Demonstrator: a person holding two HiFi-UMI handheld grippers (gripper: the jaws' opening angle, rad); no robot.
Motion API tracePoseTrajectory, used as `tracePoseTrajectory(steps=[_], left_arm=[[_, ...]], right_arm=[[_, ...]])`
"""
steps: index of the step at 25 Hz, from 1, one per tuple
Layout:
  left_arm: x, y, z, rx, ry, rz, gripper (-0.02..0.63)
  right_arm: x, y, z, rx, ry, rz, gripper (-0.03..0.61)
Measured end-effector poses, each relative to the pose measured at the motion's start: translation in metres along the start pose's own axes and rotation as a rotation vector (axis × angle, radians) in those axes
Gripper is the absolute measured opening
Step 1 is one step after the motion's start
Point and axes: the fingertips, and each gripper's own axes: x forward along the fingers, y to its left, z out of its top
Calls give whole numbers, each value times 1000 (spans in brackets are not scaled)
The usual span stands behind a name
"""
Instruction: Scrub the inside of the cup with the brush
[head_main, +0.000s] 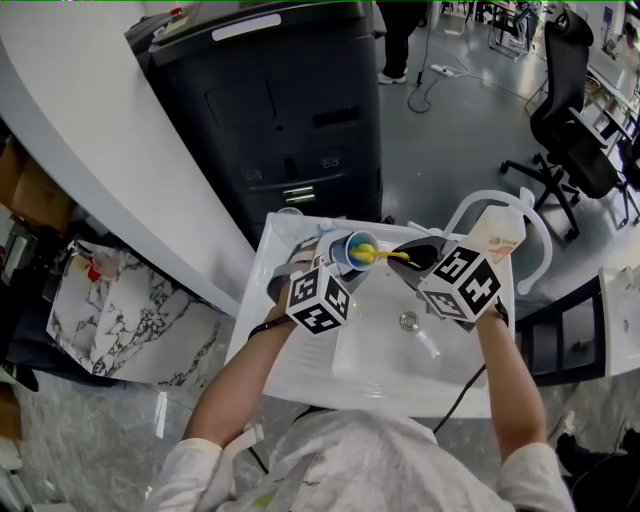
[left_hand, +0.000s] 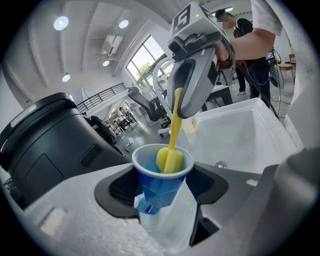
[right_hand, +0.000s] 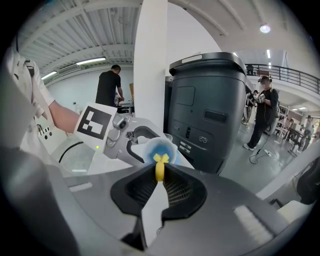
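A blue paper cup (head_main: 352, 249) is held tilted over the white sink, with my left gripper (head_main: 338, 264) shut on its sides. In the left gripper view the cup (left_hand: 161, 185) sits between the dark pads of that gripper (left_hand: 162, 195). The yellow sponge head of the brush (left_hand: 170, 159) is inside the cup at the rim. Its thin yellow handle (left_hand: 175, 117) runs up into my right gripper (left_hand: 192, 107). In the right gripper view that gripper (right_hand: 160, 179) is shut on the handle (right_hand: 159, 170), and the cup's mouth (right_hand: 161, 148) faces it. In the head view the right gripper (head_main: 408, 258) is to the cup's right.
The white sink basin (head_main: 300, 350) with its drain (head_main: 408, 321) lies below both grippers. A white arched faucet (head_main: 488, 198) and a pale bottle (head_main: 497, 236) stand at the sink's far right. A large black bin (head_main: 280, 110) stands behind the sink, an office chair (head_main: 565, 120) beyond.
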Motion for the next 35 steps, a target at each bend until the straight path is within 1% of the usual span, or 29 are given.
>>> tracePoseTrajectory(steps=[8,12,15,35], left_arm=[[3,-1,-3,-1,6,-5,296],[4,-3,-5,-2,12,-8,296],[4,-3,-6,-4,13,-9,295],[5,-12,-17,0,38,-33,295]], right_arm=[[2,9,0,1,-3,18,35],[3,16,5,-1,-15,38,35],[2,19,8,-13,-16,37,35],[-6,13,26,-3,-50,37,34]])
